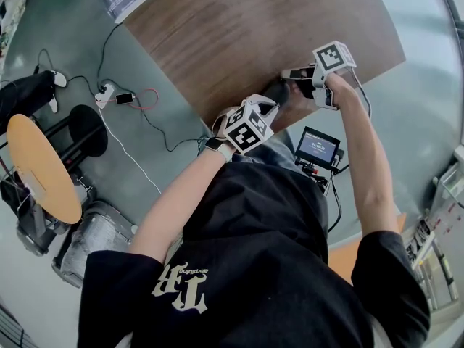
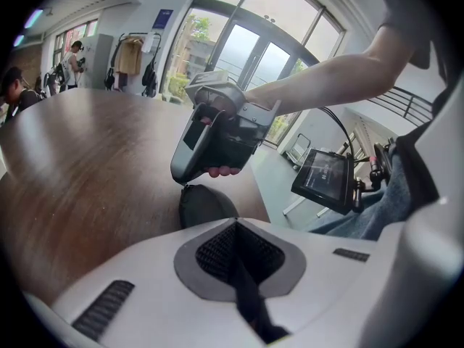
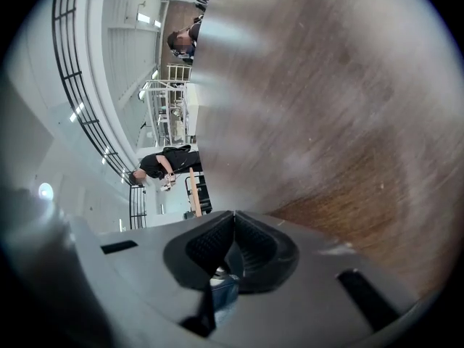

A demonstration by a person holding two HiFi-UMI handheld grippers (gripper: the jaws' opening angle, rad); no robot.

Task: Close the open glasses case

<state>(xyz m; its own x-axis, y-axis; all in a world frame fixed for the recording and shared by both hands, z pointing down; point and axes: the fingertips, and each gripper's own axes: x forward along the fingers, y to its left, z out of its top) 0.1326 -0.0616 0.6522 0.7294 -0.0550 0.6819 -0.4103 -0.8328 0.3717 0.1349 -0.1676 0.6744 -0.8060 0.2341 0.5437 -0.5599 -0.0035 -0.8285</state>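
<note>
Case (image 2: 206, 206) between left claw (image 2: 235, 227), right claw (image 3: 233, 220), both closed.

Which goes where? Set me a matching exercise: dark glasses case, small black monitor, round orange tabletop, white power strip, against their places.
Things:
A dark rounded glasses case
B small black monitor
C round orange tabletop
D white power strip

Places:
1 lying on the grey floor
2 on the brown wooden table, near its edge
3 off the table, beside the person's jeans
4 raised, at the head view's left edge

Pairs: A-2; B-3; C-4; D-1
</note>
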